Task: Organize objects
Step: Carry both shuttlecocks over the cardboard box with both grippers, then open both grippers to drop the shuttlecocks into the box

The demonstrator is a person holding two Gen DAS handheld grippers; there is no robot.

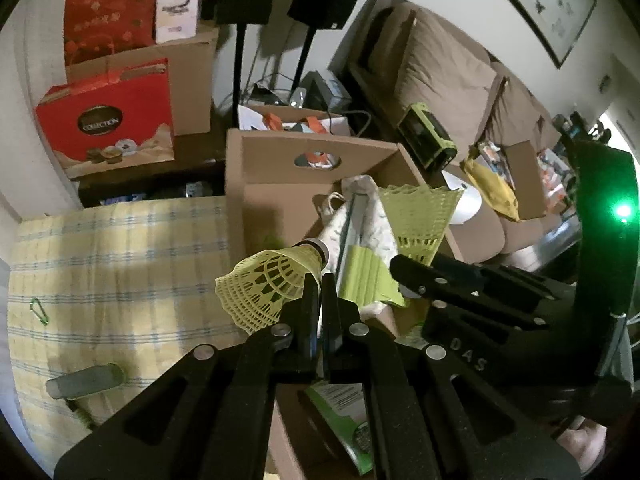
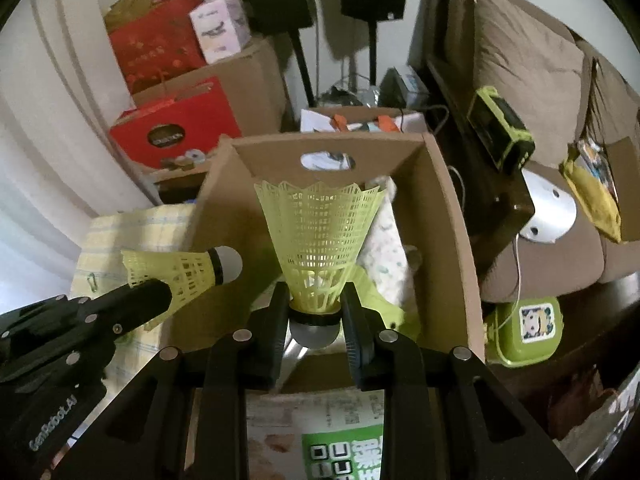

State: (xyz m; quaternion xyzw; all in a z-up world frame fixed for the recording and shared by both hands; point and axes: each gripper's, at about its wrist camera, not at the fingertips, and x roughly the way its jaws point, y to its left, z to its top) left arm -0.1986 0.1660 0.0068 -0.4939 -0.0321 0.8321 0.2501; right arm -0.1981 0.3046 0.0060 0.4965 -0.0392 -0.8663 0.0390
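**Two shuttlecocks held over an open cardboard box**

The left gripper (image 1: 319, 280) is closed on the skirt edge of a yellow plastic shuttlecock (image 1: 268, 286); its fingers are nearly together, pinching the mesh. This shuttlecock lies on its side, white cork tip toward the box, skirt over the yellow checked blanket (image 1: 120, 264). In the right wrist view the same gripper (image 2: 160, 294) enters from the left with that shuttlecock (image 2: 184, 276) at the box's left wall.

The right gripper (image 2: 316, 304) clamps a second yellow shuttlecock (image 2: 320, 232) at the narrow base of its skirt, just above the dark band and white cork. It stands upright, skirt opening upward, above the interior of the cardboard box (image 2: 448, 216). In the left wrist view this shuttlecock (image 1: 420, 220) appears to the right, held by the right gripper (image 1: 400, 276).

Inside the box lie a pale patterned cloth bundle (image 1: 368, 224) and a green folded item (image 1: 368, 280). On the blanket rest a green carabiner (image 1: 39, 311) and a grey cylindrical object (image 1: 84, 382). A green printed package (image 2: 340, 452) sits below the right gripper's fingers.
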